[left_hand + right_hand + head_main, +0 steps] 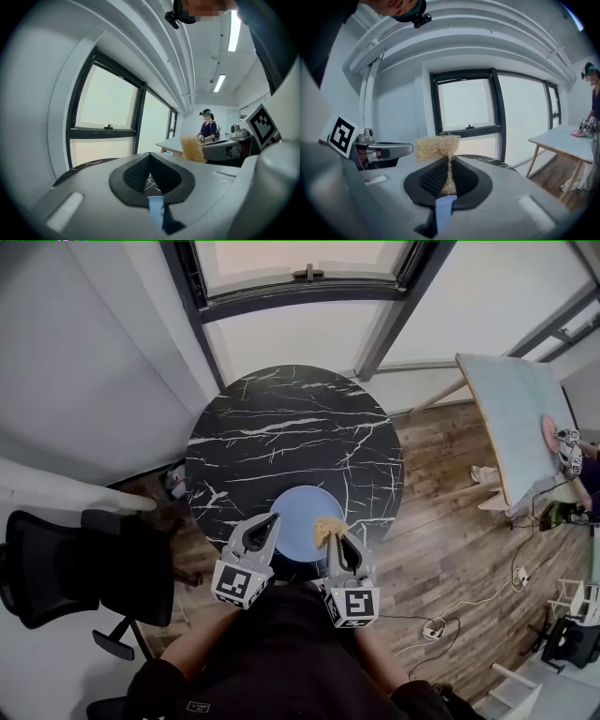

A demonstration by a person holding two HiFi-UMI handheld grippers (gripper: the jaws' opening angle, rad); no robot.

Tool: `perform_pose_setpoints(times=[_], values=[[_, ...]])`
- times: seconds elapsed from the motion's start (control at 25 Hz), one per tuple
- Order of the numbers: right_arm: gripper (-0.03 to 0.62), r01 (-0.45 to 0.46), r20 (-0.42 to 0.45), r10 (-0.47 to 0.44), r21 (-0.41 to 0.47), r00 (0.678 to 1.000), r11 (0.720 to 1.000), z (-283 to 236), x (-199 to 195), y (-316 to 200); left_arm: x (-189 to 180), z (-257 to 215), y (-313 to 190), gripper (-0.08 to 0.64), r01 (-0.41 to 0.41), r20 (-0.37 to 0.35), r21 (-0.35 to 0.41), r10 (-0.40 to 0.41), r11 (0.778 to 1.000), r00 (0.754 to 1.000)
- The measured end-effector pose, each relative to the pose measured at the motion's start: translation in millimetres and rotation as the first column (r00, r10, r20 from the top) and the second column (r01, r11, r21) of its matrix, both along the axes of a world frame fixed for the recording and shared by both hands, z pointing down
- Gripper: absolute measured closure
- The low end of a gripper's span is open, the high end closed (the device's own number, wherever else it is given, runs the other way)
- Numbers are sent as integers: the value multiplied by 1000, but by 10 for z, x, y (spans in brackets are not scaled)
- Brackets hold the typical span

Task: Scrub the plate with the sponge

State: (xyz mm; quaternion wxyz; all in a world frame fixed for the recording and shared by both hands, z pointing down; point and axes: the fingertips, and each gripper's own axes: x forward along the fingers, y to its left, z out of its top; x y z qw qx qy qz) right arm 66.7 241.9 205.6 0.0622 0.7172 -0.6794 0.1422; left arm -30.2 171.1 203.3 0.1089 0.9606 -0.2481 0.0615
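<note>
Right gripper (449, 163) jaws are clamped on the sponge (436, 146), pinching its lower edge so most of it sticks out past the tips. Sponge hangs over the right rim of the plate (295, 519), which sits at the near edge of the table (281, 427). Left gripper (272, 523) jaws are fully together with nothing between the pads, tips at the plate's left rim; contact there unclear. My read: scrub not properly under way yet. To do it well, tilt the right gripper down so the sponge's broad face meets the plate, not the jaw tips. Use short overlapping circles, centre to rim, light pressure. Plate looks smooth and could slide on polished stone, so brace the left tips against the rim. Sponge: tan, coarse, fibrous, loofah-like, should flex. Plate: pale blue, round, shallow, glossy. Table: round, black marble look, white veins. Beyond: wood plank floor (450, 474), black chair (75, 559).
</note>
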Motion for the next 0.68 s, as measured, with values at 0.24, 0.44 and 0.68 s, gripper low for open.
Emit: perform_pose_setpoints(times=[0.24, 0.44, 0.68], values=[[574, 2, -7, -2, 0, 1000, 1000, -13, 71, -32, 68, -2, -34, 560, -3, 1, -1, 3, 1000, 1000], [574, 7, -17, -7, -3, 1000, 1000, -10, 120, -37, 129, -32, -54, 560, 1, -6, 8, -1, 1000, 1000], [574, 10, -23, -10, -3, 1000, 1000, -10, 171, -19, 174, -16, -62, 560, 5, -2, 1, -5, 1000, 1000]])
